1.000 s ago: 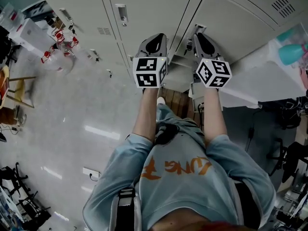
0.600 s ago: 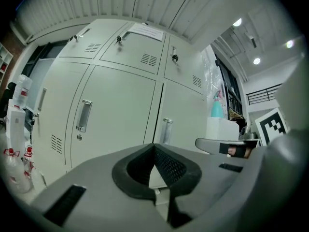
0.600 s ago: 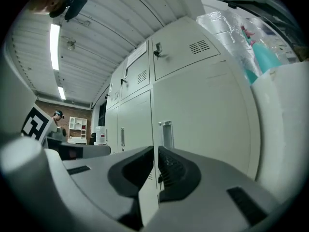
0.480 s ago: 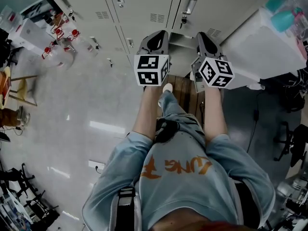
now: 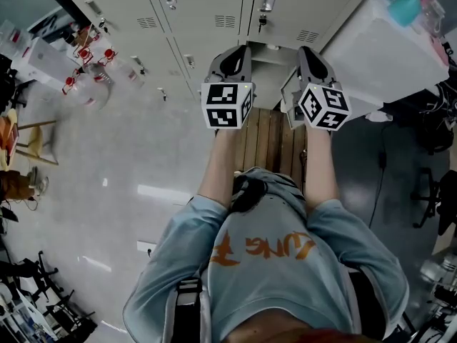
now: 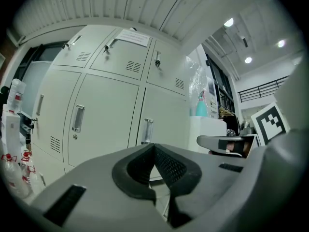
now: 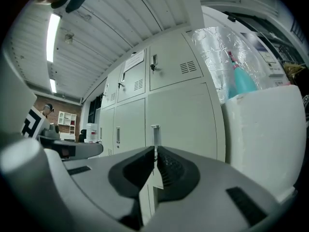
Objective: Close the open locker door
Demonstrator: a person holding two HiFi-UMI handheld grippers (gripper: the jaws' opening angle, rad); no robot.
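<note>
Bank of grey lockers (image 5: 207,13) fills the top of the head view. Every door we can see sits flush, so nothing inside shows. The locker door (image 7: 183,124) straight ahead of the grippers, centre of the right gripper view, looks shut, its handle upright.

White box (image 5: 389,45), upper right of the head view, stands just beside the lockers. We cannot tell what it holds. A teal bottle (image 5: 403,6) stands on top, with crinkled clear wrap (image 7: 217,47) next to it.

Wooden slat platform (image 5: 275,141) lies on the floor in front of the lockers, centre frame, under the forearms.

Clear bottles with red labels (image 5: 86,84) cluster at upper left, near the lockers; contents unclear.

Both bare forearms reach forward side by side, roughly parallel, with the marker cubes facing up.

Left gripper (image 5: 232,56): jaws clenched tip to tip, nothing between them, aimed at the lockers and apart from them.

Right gripper (image 5: 308,52): jaws closing, down to a thin slit with nothing in it, pointing at the door handle but not touching it.
</note>
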